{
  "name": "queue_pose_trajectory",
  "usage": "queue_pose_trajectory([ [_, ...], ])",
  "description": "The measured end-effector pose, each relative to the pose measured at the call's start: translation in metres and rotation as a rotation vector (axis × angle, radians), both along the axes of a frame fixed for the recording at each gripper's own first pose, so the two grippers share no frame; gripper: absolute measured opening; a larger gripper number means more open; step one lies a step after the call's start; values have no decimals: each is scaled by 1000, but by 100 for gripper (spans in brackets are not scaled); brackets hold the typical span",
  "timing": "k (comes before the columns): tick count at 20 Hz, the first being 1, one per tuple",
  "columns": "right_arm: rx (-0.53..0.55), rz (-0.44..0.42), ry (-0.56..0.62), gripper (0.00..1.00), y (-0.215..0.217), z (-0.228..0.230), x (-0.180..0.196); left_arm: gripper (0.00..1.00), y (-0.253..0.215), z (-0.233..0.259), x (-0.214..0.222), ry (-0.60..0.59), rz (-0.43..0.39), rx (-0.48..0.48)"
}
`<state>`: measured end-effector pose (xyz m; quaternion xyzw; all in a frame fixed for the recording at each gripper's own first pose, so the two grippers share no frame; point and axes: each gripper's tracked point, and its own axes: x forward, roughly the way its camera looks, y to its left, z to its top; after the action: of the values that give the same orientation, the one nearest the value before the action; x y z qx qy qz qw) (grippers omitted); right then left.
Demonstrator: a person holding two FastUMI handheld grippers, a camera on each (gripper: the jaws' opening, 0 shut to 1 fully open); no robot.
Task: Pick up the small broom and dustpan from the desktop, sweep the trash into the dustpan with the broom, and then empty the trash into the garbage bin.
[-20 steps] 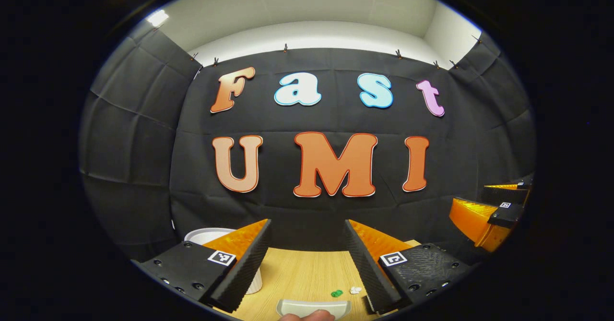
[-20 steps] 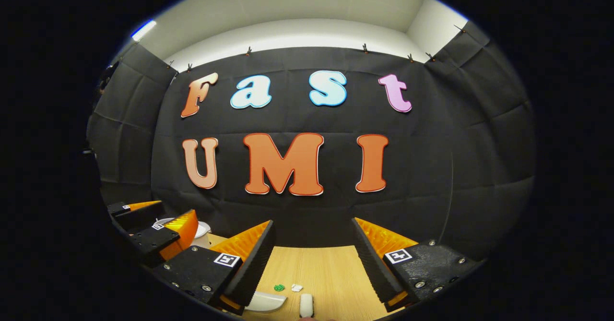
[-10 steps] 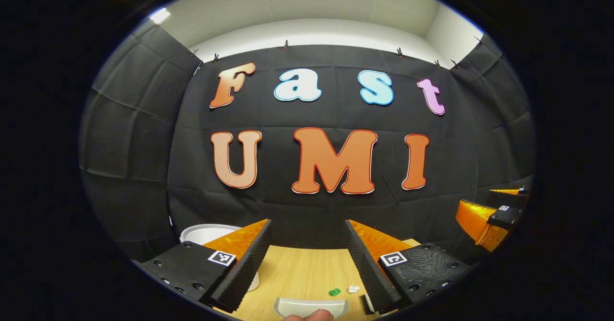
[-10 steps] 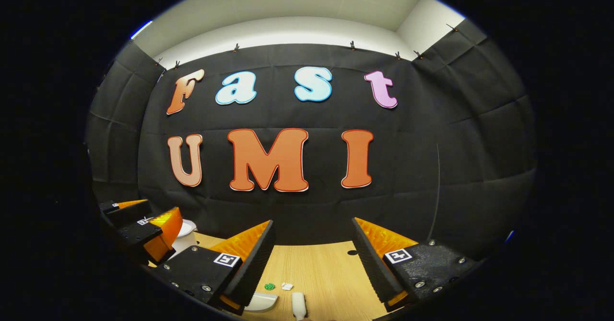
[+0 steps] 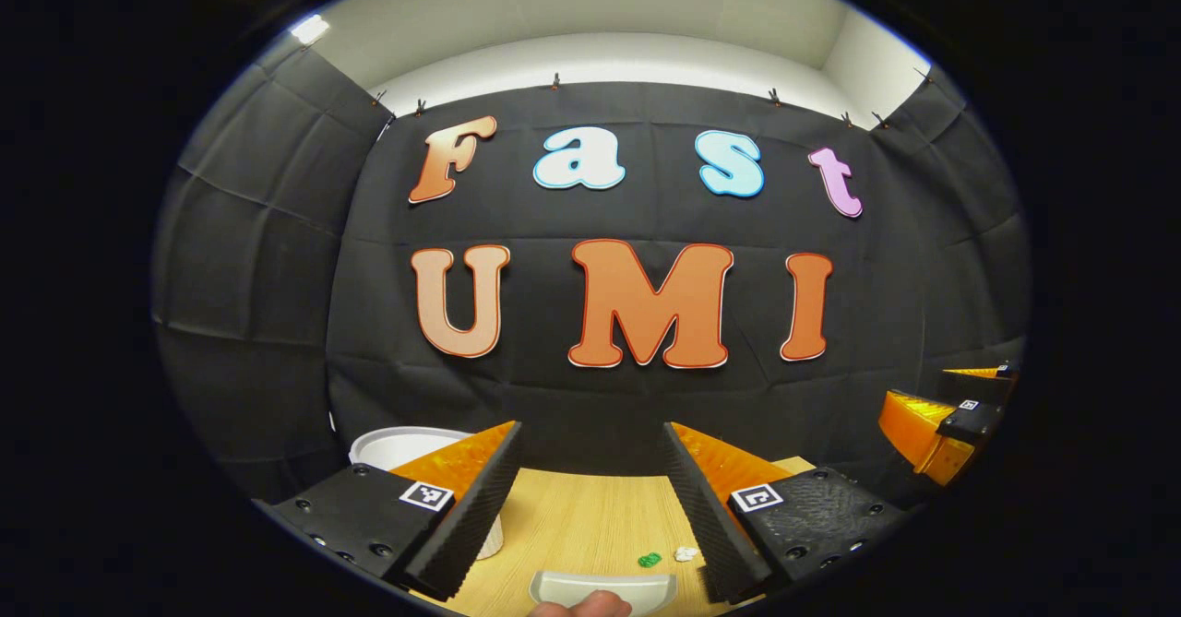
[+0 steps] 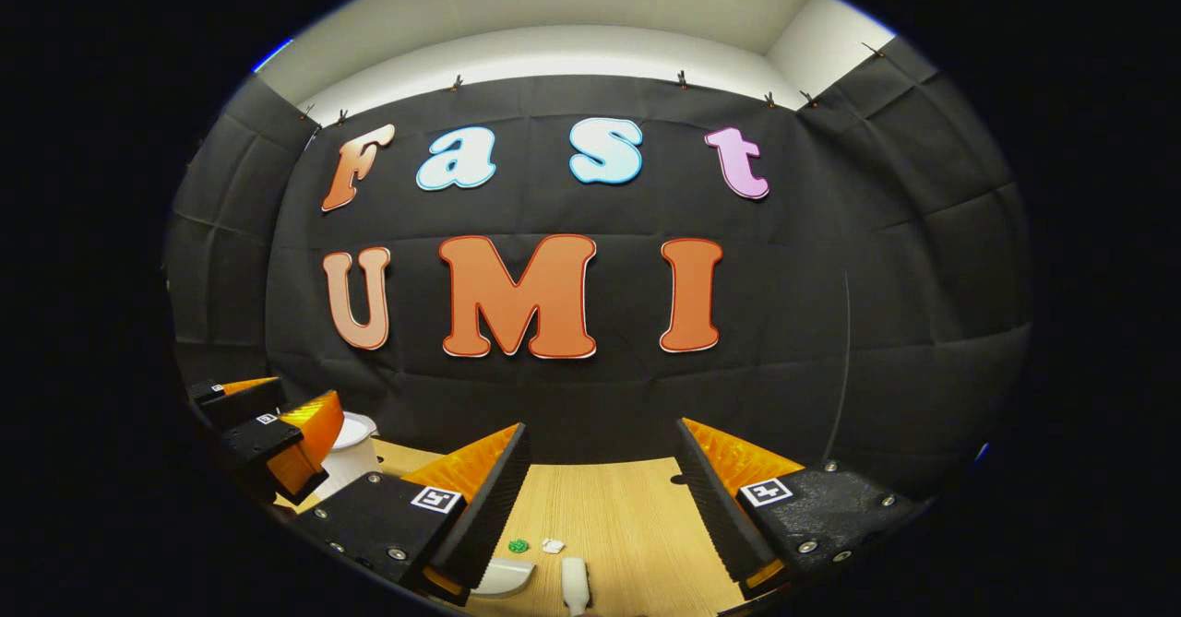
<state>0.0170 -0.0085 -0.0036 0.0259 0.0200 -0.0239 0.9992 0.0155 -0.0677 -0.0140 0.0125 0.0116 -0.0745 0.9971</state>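
A pale dustpan (image 5: 602, 587) lies on the wooden desktop (image 5: 581, 516) just below my left gripper (image 5: 591, 433), which hangs open above it with nothing between its fingers. A fingertip (image 5: 581, 608) shows at the dustpan's near edge. A green scrap (image 5: 650, 559) and a white scrap (image 5: 685, 554) lie to its right. In the right gripper view my right gripper (image 6: 602, 428) is open over the desk; below it I see the broom's white handle end (image 6: 575, 583), the dustpan (image 6: 503, 578), the green scrap (image 6: 518, 546) and the white scrap (image 6: 553, 546).
A white garbage bin (image 5: 406, 446) stands at the desk's back left, partly behind my left finger; it appears as the bin (image 6: 351, 451) beside the left gripper (image 6: 268, 428). The right gripper (image 5: 950, 419) hangs far right. Black cloth walls close the desk's far side.
Both grippers stay open and have shifted only slightly. The right gripper view has swung a little right and down, so more of the desk and broom handle shows.
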Motion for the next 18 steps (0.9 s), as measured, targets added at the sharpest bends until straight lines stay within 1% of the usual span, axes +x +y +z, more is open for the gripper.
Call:
queue_pose_trajectory([
  [2,1,1,17,94,0,-8,3,93,3,-11,3,28,4,-1],
  [3,4,10,43,94,2,-18,6,93,4,-19,4,49,4,-10],
  [6,15,39,130,94,8,-45,8,94,7,-46,6,141,9,-19],
  [10,4,71,226,94,15,-82,11,95,1,-89,7,285,-4,-28],
  [15,12,141,462,94,30,-164,5,95,-4,-149,-2,471,-9,-2],
  [17,7,165,587,94,35,-204,0,95,-6,-182,-9,572,-12,18],
  [18,22,178,654,94,39,-225,-3,95,-7,-197,-13,625,-16,19],
])
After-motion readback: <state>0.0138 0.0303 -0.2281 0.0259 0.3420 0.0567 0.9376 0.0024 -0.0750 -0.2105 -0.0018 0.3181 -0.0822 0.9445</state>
